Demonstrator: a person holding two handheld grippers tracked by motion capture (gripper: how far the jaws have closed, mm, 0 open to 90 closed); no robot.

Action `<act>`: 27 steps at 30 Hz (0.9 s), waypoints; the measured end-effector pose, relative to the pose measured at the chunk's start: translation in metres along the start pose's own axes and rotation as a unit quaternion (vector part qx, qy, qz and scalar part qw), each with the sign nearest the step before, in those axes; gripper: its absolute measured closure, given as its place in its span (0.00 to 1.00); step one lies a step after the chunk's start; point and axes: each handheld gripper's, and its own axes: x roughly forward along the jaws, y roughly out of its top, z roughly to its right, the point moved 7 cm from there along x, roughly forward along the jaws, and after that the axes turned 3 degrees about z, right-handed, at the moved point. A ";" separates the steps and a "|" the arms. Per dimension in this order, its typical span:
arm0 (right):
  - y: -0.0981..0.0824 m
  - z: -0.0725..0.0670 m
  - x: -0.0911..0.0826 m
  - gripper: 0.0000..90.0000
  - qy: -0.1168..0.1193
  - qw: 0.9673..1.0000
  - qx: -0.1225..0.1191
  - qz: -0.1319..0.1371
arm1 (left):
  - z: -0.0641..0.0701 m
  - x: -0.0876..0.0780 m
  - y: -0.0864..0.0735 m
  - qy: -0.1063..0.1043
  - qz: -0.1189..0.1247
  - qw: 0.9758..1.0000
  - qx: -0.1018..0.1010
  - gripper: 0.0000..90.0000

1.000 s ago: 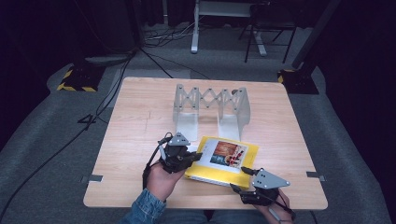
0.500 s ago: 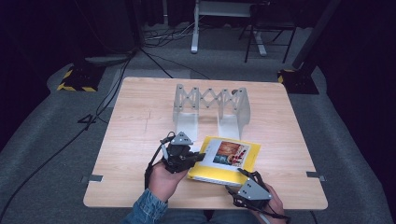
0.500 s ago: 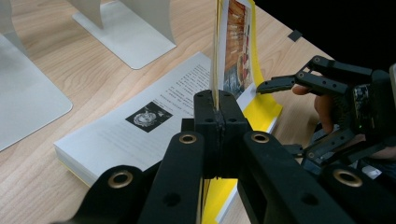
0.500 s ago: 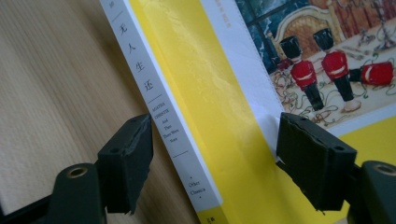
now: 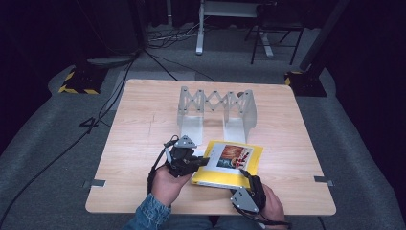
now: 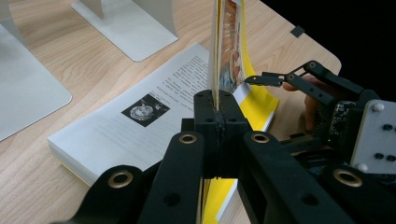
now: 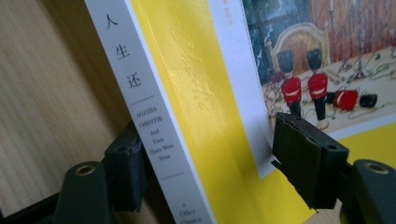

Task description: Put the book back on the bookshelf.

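The wooden tabletop [image 5: 143,124] carries a grey metal book rack [image 5: 216,110] with a zigzag back, standing toward the far middle. Nearer the person lies a yellow book [image 5: 230,163] with a picture on its cover, just in front of the rack's feet and close to the near edge.

The left tongs [image 5: 194,162] come in at the book's left edge; in the left gripper view they [image 6: 218,109] are pressed together on the front cover [image 6: 231,51], which stands lifted upright while the printed pages [image 6: 140,121] lie flat beneath.

The right tongs [image 5: 248,178] sit at the book's near right corner. In the right gripper view they [image 7: 205,154] are spread around the book's spine [image 7: 140,112], one jaw on the tabletop side, the other against the cover; they have just been closing a little, and whether they already press on it I cannot tell.
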 end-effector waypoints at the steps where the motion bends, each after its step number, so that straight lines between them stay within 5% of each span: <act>1: 0.001 -0.001 0.002 0.34 -0.004 1.000 -0.009 -0.001 | 0.000 0.000 0.000 -0.001 0.000 1.000 0.000 0.99; 12: 0.005 -0.007 0.014 0.43 -0.047 0.996 -0.076 -0.019 | -0.005 0.004 -0.003 -0.002 -0.004 1.000 -0.008 0.99; 17: 0.004 -0.009 0.016 0.56 -0.054 0.992 -0.106 -0.032 | -0.006 0.006 -0.003 -0.002 -0.007 1.000 -0.009 0.99; 19: 0.004 -0.010 0.016 0.71 -0.064 0.988 -0.133 -0.044 | -0.007 0.008 -0.004 0.002 -0.009 1.000 -0.009 0.99; 27: 0.007 -0.009 0.012 0.80 -0.062 0.986 -0.152 -0.041 | -0.020 0.005 -0.007 0.014 0.005 0.999 -0.028 0.92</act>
